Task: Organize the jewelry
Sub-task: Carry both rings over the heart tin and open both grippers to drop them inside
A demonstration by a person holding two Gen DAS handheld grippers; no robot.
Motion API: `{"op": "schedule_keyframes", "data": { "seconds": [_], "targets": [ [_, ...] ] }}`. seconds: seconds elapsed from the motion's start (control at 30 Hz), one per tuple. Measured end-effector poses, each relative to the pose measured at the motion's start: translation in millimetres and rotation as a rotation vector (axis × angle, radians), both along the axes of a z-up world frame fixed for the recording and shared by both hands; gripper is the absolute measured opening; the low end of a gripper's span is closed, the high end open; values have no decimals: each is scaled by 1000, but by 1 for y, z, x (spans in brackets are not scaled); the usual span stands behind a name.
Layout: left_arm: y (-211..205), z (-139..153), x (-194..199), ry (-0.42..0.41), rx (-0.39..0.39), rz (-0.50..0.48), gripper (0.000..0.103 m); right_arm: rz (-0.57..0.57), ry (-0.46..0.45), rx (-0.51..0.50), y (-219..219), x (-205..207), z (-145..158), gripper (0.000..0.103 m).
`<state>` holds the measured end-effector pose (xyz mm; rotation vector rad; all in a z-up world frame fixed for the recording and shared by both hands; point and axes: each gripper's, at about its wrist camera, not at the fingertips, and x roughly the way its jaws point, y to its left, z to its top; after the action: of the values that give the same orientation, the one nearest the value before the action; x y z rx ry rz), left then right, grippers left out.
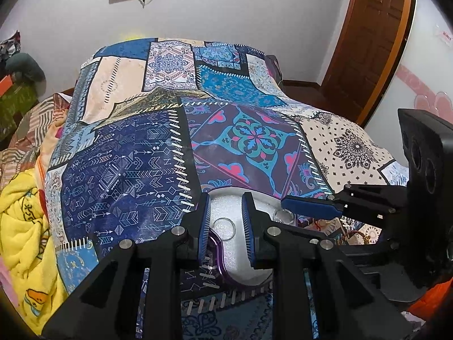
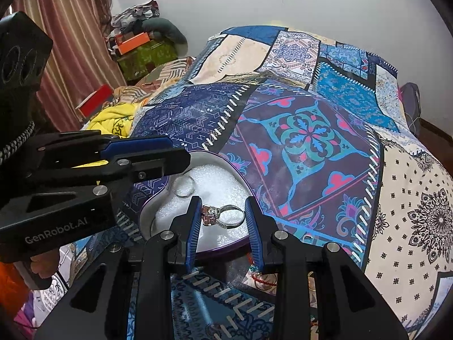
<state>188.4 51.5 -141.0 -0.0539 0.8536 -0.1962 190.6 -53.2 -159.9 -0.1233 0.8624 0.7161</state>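
A purple-rimmed jewelry box (image 2: 226,250) lined with white foam lies open on the patchwork bedspread. A plain silver ring (image 2: 184,186) lies on the foam; it also shows in the left wrist view (image 1: 223,228). A silver ring with a pink stone (image 2: 223,215) lies on the foam between my right gripper's fingers; in the left wrist view (image 1: 284,216) it sits under the right gripper's tip. My right gripper (image 2: 223,226) is open around it, not closed. My left gripper (image 1: 225,221) is open above the plain ring. A red beaded bracelet (image 2: 263,279) lies beside the box.
The patchwork bedspread (image 2: 305,136) covers the bed. A yellow blanket (image 1: 19,221) lies at its left. Boxes and clothes (image 2: 141,48) are piled by the curtain. A wooden door (image 1: 371,36) stands at the back right. More jewelry (image 1: 356,235) lies right of the box.
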Motion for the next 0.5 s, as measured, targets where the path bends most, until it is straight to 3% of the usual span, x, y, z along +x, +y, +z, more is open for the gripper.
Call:
{"op": "schedule_keyframes", "data": {
  "seconds": [0.07, 0.2, 0.5],
  "targets": [
    [1, 2, -1, -2, -2, 5, 23, -2, 4, 1, -1, 0, 2, 30],
    [3, 7, -5, -8, 11, 25, 28, -20, -22, -9, -3, -1, 8, 43],
    [7, 23, -21, -40, 22, 60, 37, -52, -53, -8, -16, -8, 24, 43]
  ]
}}
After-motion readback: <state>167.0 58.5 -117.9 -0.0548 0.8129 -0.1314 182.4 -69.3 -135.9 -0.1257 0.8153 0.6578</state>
